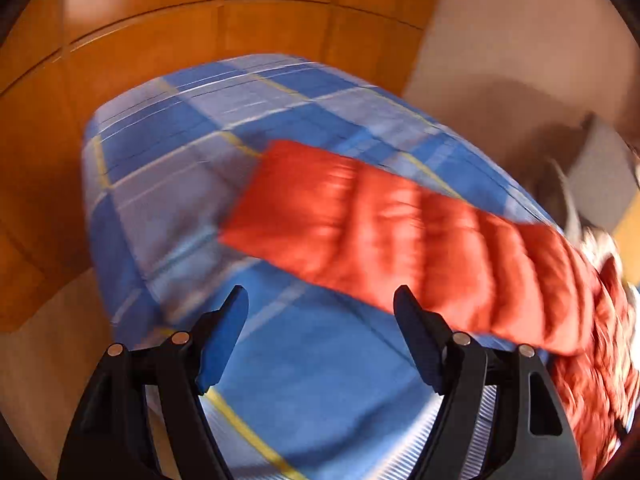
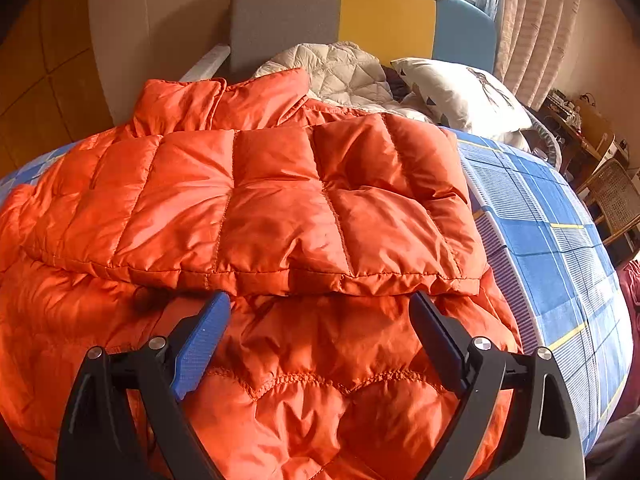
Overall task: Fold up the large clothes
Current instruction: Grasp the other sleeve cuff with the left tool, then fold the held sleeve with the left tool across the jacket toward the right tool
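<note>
An orange quilted puffer jacket [image 2: 256,208] lies on a bed with a blue plaid sheet [image 2: 560,240]. One sleeve is folded across its body, the cuff edge facing me. My right gripper [image 2: 320,312] is open and empty, just above the jacket body below that cuff. In the blurred left wrist view the other sleeve [image 1: 384,232] stretches out flat over the sheet [image 1: 180,168]. My left gripper [image 1: 320,304] is open and empty, above the sheet just short of the sleeve.
A grey, yellow and blue headboard [image 2: 384,16] stands at the bed's far end, with a white quilt [image 2: 340,72] and pillow [image 2: 460,92]. Curtains [image 2: 536,20] and a wicker chair [image 2: 616,196] are at the right. Wooden wardrobe doors [image 1: 160,40] stand beyond the bed.
</note>
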Demonstrator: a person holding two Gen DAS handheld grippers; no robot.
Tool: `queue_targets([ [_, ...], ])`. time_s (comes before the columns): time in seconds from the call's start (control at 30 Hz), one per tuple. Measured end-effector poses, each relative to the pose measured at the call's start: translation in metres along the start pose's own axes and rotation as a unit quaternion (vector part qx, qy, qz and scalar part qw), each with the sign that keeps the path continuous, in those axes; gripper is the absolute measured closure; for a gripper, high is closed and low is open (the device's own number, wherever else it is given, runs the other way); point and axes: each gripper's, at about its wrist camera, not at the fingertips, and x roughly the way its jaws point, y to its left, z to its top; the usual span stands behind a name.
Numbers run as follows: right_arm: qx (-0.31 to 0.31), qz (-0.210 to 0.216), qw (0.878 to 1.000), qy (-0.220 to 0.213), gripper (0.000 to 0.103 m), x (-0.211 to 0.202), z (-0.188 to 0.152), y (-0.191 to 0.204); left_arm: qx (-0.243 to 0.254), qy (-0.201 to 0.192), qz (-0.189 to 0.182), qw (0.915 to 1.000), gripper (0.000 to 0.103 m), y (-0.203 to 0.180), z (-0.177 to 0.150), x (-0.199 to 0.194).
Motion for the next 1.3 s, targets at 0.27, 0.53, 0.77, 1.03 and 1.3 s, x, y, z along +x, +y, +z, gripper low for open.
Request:
queue_targets([
  [0.27, -0.013, -0.005, 1.000, 0.003, 0.013, 0.011, 0.004, 0.007, -0.086, 0.013, 0.009, 0.9962, 0.032, 0.046, 0.030, 0.038],
  [0.53, -0.018, -0.007, 1.000, 0.007, 0.013, 0.021, 0.005, 0.009, -0.071, 0.018, 0.011, 0.9973, 0.060, 0.034, 0.040, 0.053],
  [0.77, -0.017, -0.005, 1.000, 0.008, 0.013, 0.023, 0.006, 0.008, -0.009, -0.005, 0.001, 0.9999, 0.101, 0.005, 0.042, 0.040],
  [1.03, -0.012, 0.006, 1.000, 0.009, 0.013, 0.024, 0.008, 0.004, 0.060, -0.061, -0.115, 0.9896, 0.102, -0.073, 0.048, -0.022],
  [1.3, -0.001, 0.019, 1.000, 0.005, 0.013, 0.019, 0.006, -0.002, 0.158, -0.060, -0.234, 0.9575, 0.103, -0.190, 0.010, -0.068],
])
